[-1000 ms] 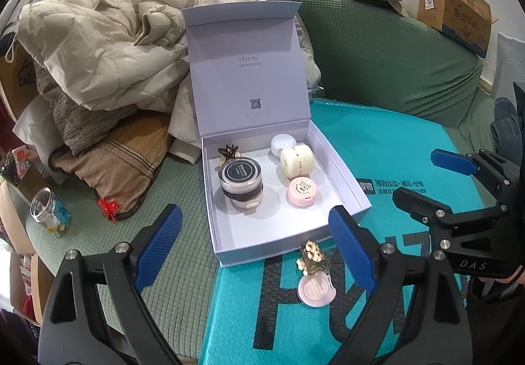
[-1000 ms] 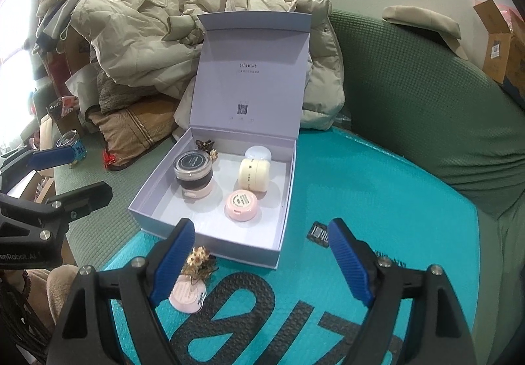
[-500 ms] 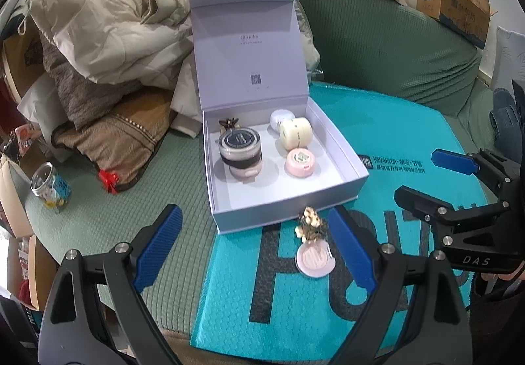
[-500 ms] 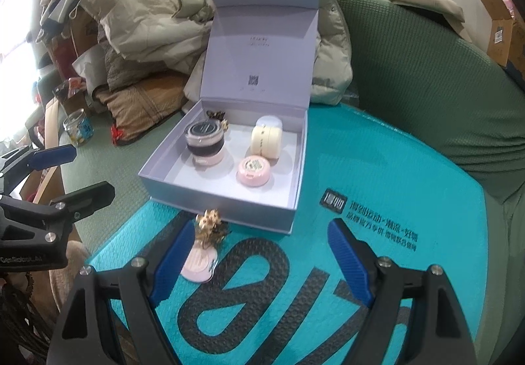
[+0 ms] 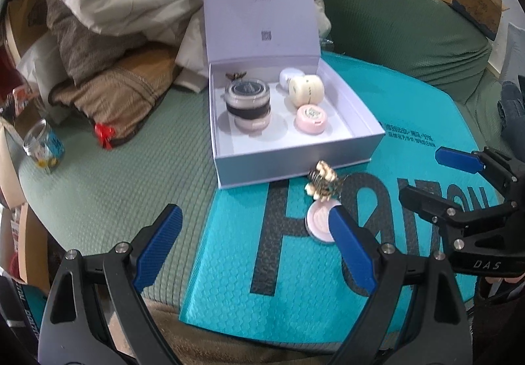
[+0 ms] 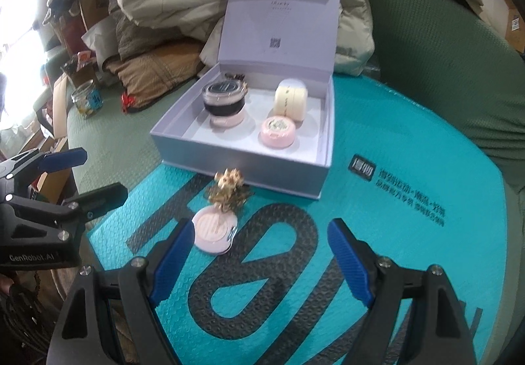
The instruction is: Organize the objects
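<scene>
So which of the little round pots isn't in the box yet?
The flat pink round compact lying on the teal mat, beside the gold flowery clip. The other pots sit inside the open white box.

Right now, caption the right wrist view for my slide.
Open right gripper hovers near pink compact and gold hair clip outside the open gift box.

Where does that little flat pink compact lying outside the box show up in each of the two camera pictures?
Left wrist view: pink compact, right of centre, partly behind the left tool's right finger.
Right wrist view: pink compact, left of centre, beside the right tool's left finger.
Shared landmark: the open white box just beyond it.
</scene>
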Available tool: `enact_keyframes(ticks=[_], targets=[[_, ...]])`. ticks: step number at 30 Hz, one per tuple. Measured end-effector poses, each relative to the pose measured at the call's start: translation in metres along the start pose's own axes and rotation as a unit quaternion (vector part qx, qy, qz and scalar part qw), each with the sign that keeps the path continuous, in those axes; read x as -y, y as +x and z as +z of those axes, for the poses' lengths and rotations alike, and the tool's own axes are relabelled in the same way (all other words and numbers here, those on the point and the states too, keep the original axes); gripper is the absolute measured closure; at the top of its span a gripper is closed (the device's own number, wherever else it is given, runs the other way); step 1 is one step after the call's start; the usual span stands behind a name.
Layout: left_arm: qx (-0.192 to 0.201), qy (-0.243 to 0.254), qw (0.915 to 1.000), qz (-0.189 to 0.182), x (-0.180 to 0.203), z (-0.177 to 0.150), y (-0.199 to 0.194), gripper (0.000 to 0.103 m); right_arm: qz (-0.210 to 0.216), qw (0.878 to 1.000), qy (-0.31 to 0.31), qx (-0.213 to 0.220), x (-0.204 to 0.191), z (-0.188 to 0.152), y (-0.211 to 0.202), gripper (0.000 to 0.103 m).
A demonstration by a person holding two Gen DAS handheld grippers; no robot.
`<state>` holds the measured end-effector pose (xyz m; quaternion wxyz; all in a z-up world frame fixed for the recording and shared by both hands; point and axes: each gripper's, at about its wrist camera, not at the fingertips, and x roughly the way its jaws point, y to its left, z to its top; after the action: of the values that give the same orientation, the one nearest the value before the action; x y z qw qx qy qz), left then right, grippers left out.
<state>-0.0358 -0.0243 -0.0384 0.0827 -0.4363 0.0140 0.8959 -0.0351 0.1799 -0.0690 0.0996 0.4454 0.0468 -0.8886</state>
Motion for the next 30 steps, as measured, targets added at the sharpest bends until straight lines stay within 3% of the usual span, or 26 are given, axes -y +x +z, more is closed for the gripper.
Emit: enact_keyframes(ticks=[18,30], targets=[[-0.039,-0.026,0.9986,-0.024,-0.012,-0.025,0.034,0.013,0.015,0.999,0.006,-0.029,0.006,-0.008,0.039,0.019],[-0.070,-0.001,0.9970,-0.031,0.010,-0.036,0.065,0.013,0.042,0.999,-0.006,-0.033,0.010,0.010,0.064,0.019]])
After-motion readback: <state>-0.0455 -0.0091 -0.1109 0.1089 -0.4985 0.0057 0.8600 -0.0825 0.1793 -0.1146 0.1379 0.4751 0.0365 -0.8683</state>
